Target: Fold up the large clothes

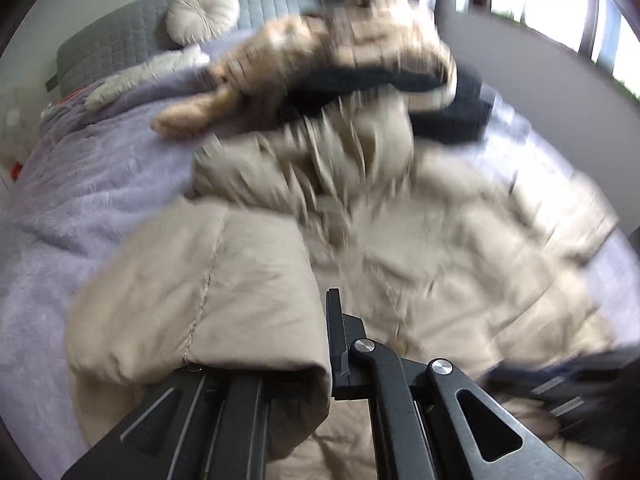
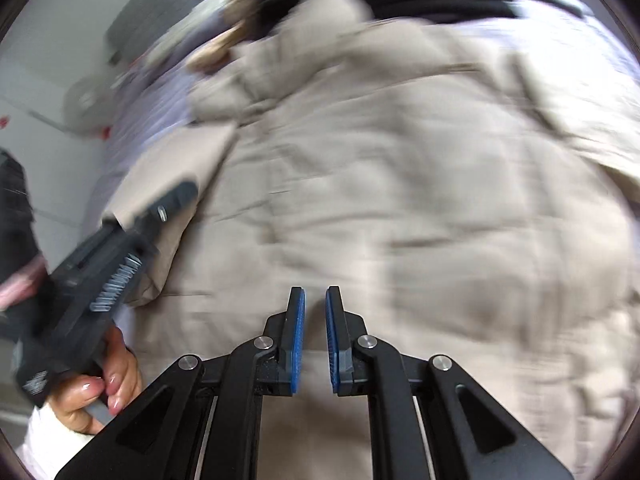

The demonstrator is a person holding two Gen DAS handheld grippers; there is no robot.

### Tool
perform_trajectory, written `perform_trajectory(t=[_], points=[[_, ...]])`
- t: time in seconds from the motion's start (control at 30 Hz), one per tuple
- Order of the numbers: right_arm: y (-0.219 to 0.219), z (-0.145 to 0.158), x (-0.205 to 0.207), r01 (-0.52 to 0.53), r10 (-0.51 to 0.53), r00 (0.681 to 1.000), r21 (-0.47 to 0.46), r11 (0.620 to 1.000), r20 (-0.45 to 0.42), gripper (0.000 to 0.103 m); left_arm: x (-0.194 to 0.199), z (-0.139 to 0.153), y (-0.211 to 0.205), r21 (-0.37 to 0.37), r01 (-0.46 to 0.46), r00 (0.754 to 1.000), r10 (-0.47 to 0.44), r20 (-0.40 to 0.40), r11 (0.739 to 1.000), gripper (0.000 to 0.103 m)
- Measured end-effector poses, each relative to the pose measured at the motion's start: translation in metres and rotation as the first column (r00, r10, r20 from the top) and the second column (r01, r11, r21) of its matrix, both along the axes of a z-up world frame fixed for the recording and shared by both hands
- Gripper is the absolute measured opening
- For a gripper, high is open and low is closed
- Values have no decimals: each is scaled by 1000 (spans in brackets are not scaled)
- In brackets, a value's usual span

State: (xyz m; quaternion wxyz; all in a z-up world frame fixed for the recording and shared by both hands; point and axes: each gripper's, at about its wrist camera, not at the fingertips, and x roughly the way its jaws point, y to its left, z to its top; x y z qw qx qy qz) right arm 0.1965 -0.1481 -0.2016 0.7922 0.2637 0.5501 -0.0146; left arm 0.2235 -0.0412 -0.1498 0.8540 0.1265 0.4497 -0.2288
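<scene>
Notably, writing: a pale embossed word runs along the body of the left gripper in the right wrist view, too blurred to read (nothing else legible anywhere).
Surface: a lilac fleece blanket (image 1: 76,184) covering a bed, with a grey quilted headboard (image 1: 120,36) at the far end.
Room: pale wall behind the headboard; a bright window (image 1: 560,0) at the upper right of the left wrist view.
Task garment: one beige padded coat (image 1: 440,256), spread over the blanket and filling most of both views; its fur-trimmed hood (image 1: 320,44) lies toward the headboard, with dark lining showing under the fur.
Coat fold: one padded flap (image 1: 200,292), likely a sleeve, is lifted close to the left wrist camera.
Left gripper (image 1: 326,364): closed on the edge of that flap, the cloth draped over and hiding one finger.
Right gripper (image 2: 315,336): blue pads (image 2: 298,340) nearly together with a narrow gap, nothing between them, poised above the coat's broad panel.
Hand (image 2: 96,392): one, wrapped round the left gripper's handle, pale sleeve at the wrist.
Cushions: one round cream cushion (image 1: 202,12) against the headboard.
Other items: one grey fuzzy throw (image 1: 152,72) lying near the cushion.
Count: two grippers, one coat, one bed.
</scene>
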Motion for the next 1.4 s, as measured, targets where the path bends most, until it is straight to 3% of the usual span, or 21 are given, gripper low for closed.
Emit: perform_trajectory(t=[0.07, 0.1, 0.13, 0.2, 0.33, 0.4, 0.43, 0.5, 0.57, 0.63, 0.7, 0.8, 0.9, 0.97, 1.03, 1.07, 1.1, 1.13, 1.27, 1.33, 1.4], points=[[-12, -1, -7, 12, -12, 1000, -19, 1000, -11, 11, -5, -10, -3, 26, -5, 1000, 5, -2, 1000, 7], [-13, -4, -5, 13, -13, 1000, -29, 1000, -19, 11, -9, -11, -2, 26, -4, 1000, 5, -8, 1000, 26], [-18, -5, -9, 10, -11, 1000, -33, 999, -22, 11, -13, -11, -2, 9, 6, 1000, -6, -24, 1000, 61], [-16, -9, 0, 10, -11, 1000, -37, 999, -28, 12, -22, -5, 3, -9, 8, 1000, -7, 4, 1000, 81], [-22, -2, -8, -3, 2, 1000, -49, 999, -18, 13, -38, 12, 20, -11, 37, 999, -37, 39, 999, 81], [-8, 6, 4, -39, 39, 999, -79, 996, -2, 16, -43, 25, 45, -55, -2, 999, 5, 54, 998, 81], [-12, 19, -16, -59, 60, 998, -96, 994, 12, 21, -38, 28, 62, -66, -41, 997, 46, 68, 997, 81], [2, 36, -18, -104, 112, 992, -141, 984, 50, 60, -36, 36, 101, -86, -154, 983, 162, 83, 984, 81], [28, 53, -11, -158, 184, 975, -200, 967, 120, 73, -31, 35, 139, -108, -265, 960, 272, 63, 958, 81], [48, 69, -19, -228, 277, 947, -263, 938, 165, 73, -20, 24, 175, -94, -369, 928, 372, 20, 925, 81], [81, 79, -12, -308, 385, 904, -342, 888, 185, 74, -7, 2, 205, -77, -447, 894, 443, -71, 891, 81], [138, 73, -4, -423, 555, 823, -517, 744, 124, 79, 4, -38, 231, -46, -517, 845, 501, -186, 855, 81], [186, 51, -2, -444, 679, 734, -735, 513, 30, 79, 2, -60, 237, -61, -538, 829, 514, -219, 841, 81], [203, 34, 11, -412, 702, 712, -818, 401, -15, 79, 1, -65, 234, -63, -540, 829, 517, -216, 839, 81], [207, 24, 25, -373, 684, 729, -863, 342, -44, 78, 1, -67, 229, -53, -534, 833, 513, -208, 844, 81], [204, 26, 28, -340, 664, 747, -874, 348, -26, 67, 1, -67, 228, -49, -529, 835, 510, -204, 847, 81], [194, 31, 33, -291, 628, 778, -878, 380, 14, 44, 2, -68, 225, -44, -523, 839, 505, -200, 851, 81], [180, 39, 36, -243, 570, 819, -863, 443, 62, 39, -1, -68, 229, -44, -518, 843, 501, -197, 854, 81], [82, 54, 41, -77, 216, 963, -608, 790, 159, 39, -1, -68, 232, -39, -493, 857, 478, -193, 869, 82], [40, 47, 40, -14, 84, 986, -437, 899, 143, 39, -1, -64, 234, -36, -483, 860, 466, -210, 875, 82], [5, 34, 42, 33, -7, 995, -255, 966, 103, 39, 7, -51, 244, -112, -473, 865, 436, -249, 874, 82]])
